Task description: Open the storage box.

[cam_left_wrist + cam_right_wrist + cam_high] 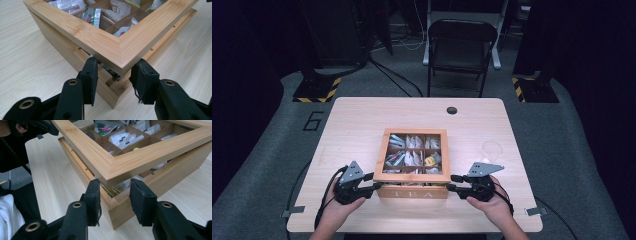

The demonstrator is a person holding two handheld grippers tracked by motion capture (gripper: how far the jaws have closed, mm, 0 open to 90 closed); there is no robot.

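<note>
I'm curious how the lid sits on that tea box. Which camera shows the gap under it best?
The left gripper view: the lid is raised off the tea box corner, between open jaws. The right gripper view shows a similar gap; the high view hides it.

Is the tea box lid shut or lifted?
Lifted slightly: in both gripper views the lid stands off the tea box at its near corners.

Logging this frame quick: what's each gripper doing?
Left gripper: open, jaws astride the tea box lid corner, not clamped.
Right gripper: open, jaws astride the lid's other front corner.
</note>
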